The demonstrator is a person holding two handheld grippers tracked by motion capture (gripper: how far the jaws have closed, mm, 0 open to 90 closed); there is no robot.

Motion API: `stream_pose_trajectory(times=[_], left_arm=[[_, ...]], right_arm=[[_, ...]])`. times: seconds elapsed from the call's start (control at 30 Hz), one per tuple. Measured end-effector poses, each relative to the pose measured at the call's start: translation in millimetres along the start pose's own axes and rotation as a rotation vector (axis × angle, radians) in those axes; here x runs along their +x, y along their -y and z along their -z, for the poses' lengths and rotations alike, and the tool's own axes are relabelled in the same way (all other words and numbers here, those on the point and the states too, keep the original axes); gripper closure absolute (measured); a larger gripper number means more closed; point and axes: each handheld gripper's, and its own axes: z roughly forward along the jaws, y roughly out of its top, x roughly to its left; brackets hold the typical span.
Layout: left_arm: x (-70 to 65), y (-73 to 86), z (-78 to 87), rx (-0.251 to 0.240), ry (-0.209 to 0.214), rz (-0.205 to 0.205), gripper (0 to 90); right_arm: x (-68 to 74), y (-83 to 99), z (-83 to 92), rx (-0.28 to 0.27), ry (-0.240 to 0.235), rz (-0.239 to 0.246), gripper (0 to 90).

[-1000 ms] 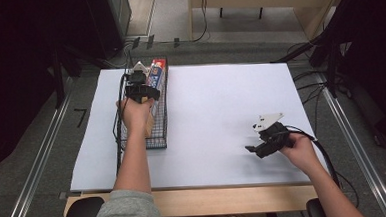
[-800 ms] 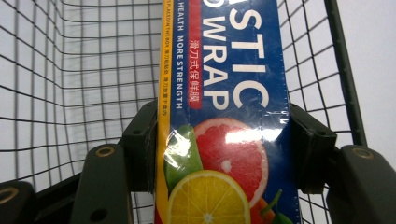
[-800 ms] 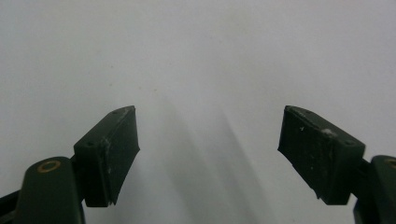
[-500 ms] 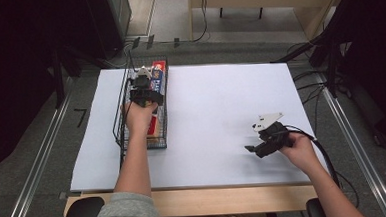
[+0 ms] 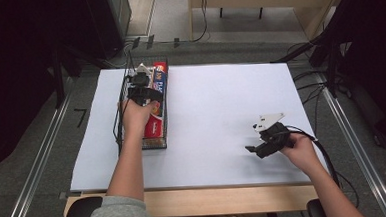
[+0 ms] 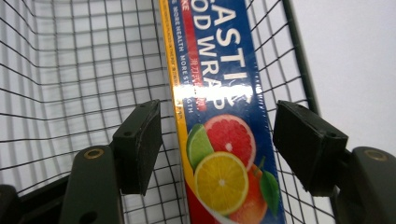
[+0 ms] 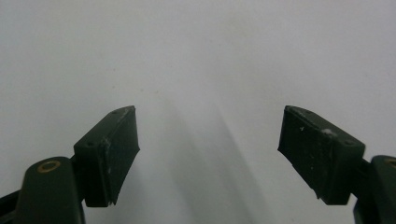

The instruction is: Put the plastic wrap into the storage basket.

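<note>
A long blue, red and yellow box of plastic food wrap point(image 5: 155, 124) lies lengthwise along the right side of a black wire basket point(image 5: 117, 123) at the table's left. My left gripper point(image 5: 141, 86) hovers over the basket, pointing away from the person. In the left gripper view the box point(image 6: 219, 140) runs between the jaws of my left gripper point(image 6: 217, 116). That gripper is open, with a gap on each side of the box. My right gripper point(image 5: 256, 150) rests low at the front right, open. Between its pads point(image 7: 112, 154) there is just bare white table.
The table is covered by a white sheet point(image 5: 215, 102), bare between the basket and the right hand. The basket's left half point(image 6: 79, 70) holds nothing. Cables trail from the right gripper off the table's right edge point(image 5: 328, 156). Dark equipment and a metal rail flank the table.
The red near end of the box now shows in the basket beside the left hand, where wire mesh showed a second ago. The left gripper barely shifted. The right gripper stayed put.
</note>
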Motion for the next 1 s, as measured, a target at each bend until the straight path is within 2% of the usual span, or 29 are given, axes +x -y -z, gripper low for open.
stream_pose_trajectory(times=[0.13,0.23,0.4,0.5,0.53,0.63,0.87,1.0], left_arm=[[0.2,2.2,11.3,-0.017,0.007,-0.027,31.2],[-1.3,5.1,18.0,-0.028,0.029,-0.077,30.1],[-7.4,15.4,33.1,-0.041,0.091,-0.136,30.2],[-10.7,23.9,40.2,-0.063,0.147,-0.166,30.1],[-12.8,28.1,43.2,-0.070,0.168,-0.194,29.9],[-16.8,38.2,48.1,-0.086,0.178,-0.237,29.1],[-28.2,63.1,55.2,-0.121,0.265,-0.324,28.0],[-35.8,73.0,57.8,-0.135,0.292,-0.379,28.0]], right_arm=[[0.3,0.3,0.1,0.001,-0.003,-0.004,20.6],[1.0,0.5,1.1,-0.001,-0.001,-0.009,20.6],[0.6,0.5,3.9,-0.023,-0.013,-0.030,20.6],[0.7,0.1,4.9,-0.033,-0.022,-0.041,20.6],[0.8,0.2,4.8,-0.034,-0.021,-0.038,20.6],[1.6,0.6,4.8,-0.031,-0.025,-0.038,20.6],[2.8,0.1,4.9,-0.035,-0.035,-0.047,20.6],[2.6,-0.1,4.9,-0.036,-0.042,-0.055,20.6]])
